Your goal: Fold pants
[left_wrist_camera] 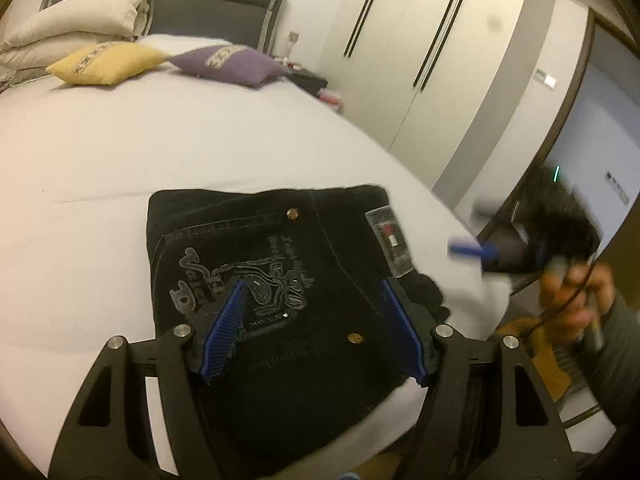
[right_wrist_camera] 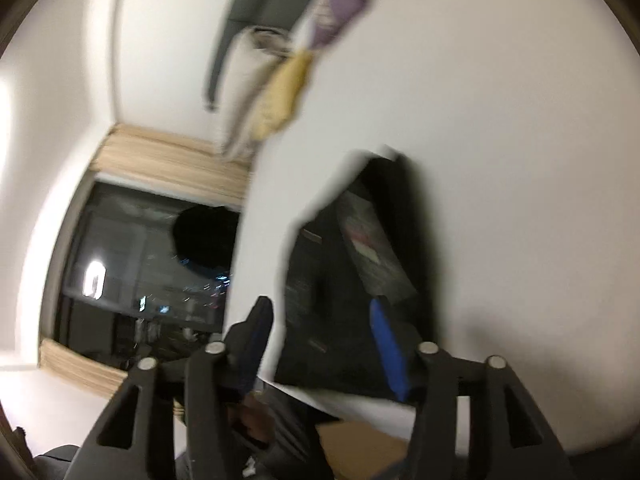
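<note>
A bed (left_wrist_camera: 120,152) with a white sheet carries folded black pants (left_wrist_camera: 280,280) near its corner. By the dark headboard (left_wrist_camera: 208,4) lie a yellow cushion (left_wrist_camera: 104,63), a purple cushion (left_wrist_camera: 232,65) and stacked beige pillows (left_wrist_camera: 80,20).

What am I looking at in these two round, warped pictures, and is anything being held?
No robot here: a person holds a two-finger gripper in each hand, and each carries a wide-angle camera looking along its fingers, hence the curved edges.

The sharper picture comes from the left gripper. Its blue-padded jaws stand apart above black pants, which lie folded into a compact block on a white bed. Nothing is pinched between the pads. Behind lie a yellow cushion and a purple cushion. At the right edge, blurred, is the person's other hand with the right gripper.

The blurred, tilted picture comes from that right gripper. Its jaws are also apart and empty, with the pants ahead.

So nothing is held; the fold looks finished.
</note>
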The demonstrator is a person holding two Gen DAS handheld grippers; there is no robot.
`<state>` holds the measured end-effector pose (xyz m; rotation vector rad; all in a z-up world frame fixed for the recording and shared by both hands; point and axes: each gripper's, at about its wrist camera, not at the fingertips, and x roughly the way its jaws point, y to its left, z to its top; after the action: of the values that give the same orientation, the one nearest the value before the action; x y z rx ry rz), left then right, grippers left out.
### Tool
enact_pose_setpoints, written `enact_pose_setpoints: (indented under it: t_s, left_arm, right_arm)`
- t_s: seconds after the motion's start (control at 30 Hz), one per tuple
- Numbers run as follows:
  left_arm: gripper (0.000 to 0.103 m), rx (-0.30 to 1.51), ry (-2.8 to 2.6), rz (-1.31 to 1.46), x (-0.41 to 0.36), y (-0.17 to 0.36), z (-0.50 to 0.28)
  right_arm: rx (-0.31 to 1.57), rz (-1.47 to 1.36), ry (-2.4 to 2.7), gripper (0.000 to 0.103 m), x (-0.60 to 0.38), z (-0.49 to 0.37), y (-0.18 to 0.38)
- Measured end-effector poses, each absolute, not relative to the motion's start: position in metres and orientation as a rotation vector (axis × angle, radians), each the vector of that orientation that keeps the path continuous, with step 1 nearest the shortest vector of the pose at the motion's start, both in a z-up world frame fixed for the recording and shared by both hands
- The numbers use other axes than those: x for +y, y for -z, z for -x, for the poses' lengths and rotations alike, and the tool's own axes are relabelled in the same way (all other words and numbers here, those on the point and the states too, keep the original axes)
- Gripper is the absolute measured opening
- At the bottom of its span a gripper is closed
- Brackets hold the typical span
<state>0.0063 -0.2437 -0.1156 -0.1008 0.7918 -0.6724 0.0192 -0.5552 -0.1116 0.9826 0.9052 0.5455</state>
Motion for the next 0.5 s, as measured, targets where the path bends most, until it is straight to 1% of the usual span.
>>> enact_pose_setpoints:
  t_s: [0.07, 0.1, 0.17, 0.23, 0.3, 0.33, 0.37, 0.4, 0.43, 0.47, 0.5]
  left_arm:
    - [0.067, 0.820, 0.651, 0.120, -0.244, 0.127, -0.019]
    - [0.067, 0.872, 0.631, 0.146, -0.242, 0.140, -0.032]
    - [0.067, 0.938, 0.630, 0.199, -0.244, 0.162, -0.043]
    - [0.067, 0.901, 0.648, 0.181, -0.242, 0.164, -0.039]
    - [0.067, 0.888, 0.650, 0.120, -0.246, 0.163, -0.031]
    - [0.067, 0.886, 0.648, 0.096, -0.246, 0.162, -0.028]
    - [0.067, 0.887, 0.649, 0.100, -0.244, 0.157, -0.026]
    - [0.067, 0.884, 0.650, 0.118, -0.241, 0.153, -0.026]
    - [0.067, 0.871, 0.644, 0.148, -0.235, 0.144, -0.031]
    - [0.067, 0.864, 0.634, 0.161, -0.230, 0.138, -0.036]
    - [0.067, 0.855, 0.620, 0.179, -0.226, 0.129, -0.046]
  right_arm:
    - [0.900, -0.955, -0.614, 0.062, -0.528, -0.056, 0.099]
    - [0.913, -0.951, -0.646, 0.062, -0.519, -0.072, 0.100]
    - [0.966, -0.950, -0.632, 0.063, -0.501, -0.106, 0.117]
    - [1.037, -0.967, -0.527, 0.062, -0.502, -0.125, 0.147]
    - [1.064, -1.058, -0.451, 0.034, -0.525, -0.134, 0.184]
    - [1.063, -1.104, -0.435, 0.007, -0.535, -0.133, 0.194]
    - [1.050, -1.130, -0.409, 0.002, -0.546, -0.128, 0.199]
    - [1.031, -1.124, -0.396, 0.002, -0.551, -0.122, 0.197]
    - [1.015, -1.115, -0.387, 0.005, -0.556, -0.116, 0.193]
    - [1.003, -1.116, -0.377, 0.016, -0.562, -0.108, 0.189]
    - [0.988, -1.122, -0.356, 0.025, -0.568, -0.101, 0.183]
